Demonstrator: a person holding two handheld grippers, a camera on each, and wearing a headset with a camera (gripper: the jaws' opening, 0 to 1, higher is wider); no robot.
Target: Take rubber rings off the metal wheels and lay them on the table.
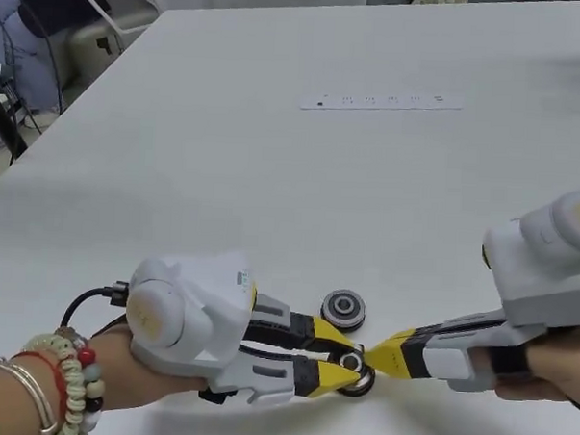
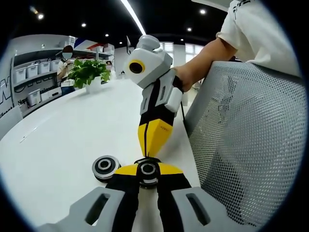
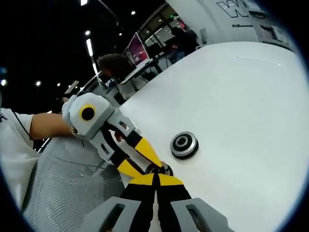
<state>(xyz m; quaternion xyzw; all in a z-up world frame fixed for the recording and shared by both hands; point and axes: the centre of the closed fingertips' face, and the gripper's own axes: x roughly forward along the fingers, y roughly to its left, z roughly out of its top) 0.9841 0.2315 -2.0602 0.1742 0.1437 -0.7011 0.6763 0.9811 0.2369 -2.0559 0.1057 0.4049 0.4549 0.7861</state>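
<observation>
A metal wheel with a black rubber ring (image 1: pixel 354 363) sits low over the white table (image 1: pixel 272 178), near its front edge. My left gripper (image 1: pixel 347 366) is shut on this wheel (image 2: pixel 148 172), one yellow tip on either side. My right gripper (image 1: pixel 380 356) comes in from the right, its jaws pressed together on the ring at the wheel's rim (image 3: pixel 160 169). In the left gripper view the right gripper (image 2: pixel 147 155) meets the wheel's far edge. A second ringed wheel (image 1: pixel 344 308) lies flat on the table just beyond them, also seen as the second wheel (image 3: pixel 184 144).
A white power strip (image 1: pixel 382 102) lies farther back on the table. A grey mesh chair (image 2: pixel 241 135) stands close behind the front edge. A potted plant (image 2: pixel 87 72) sits at a far end. Wide bare tabletop stretches beyond the wheels.
</observation>
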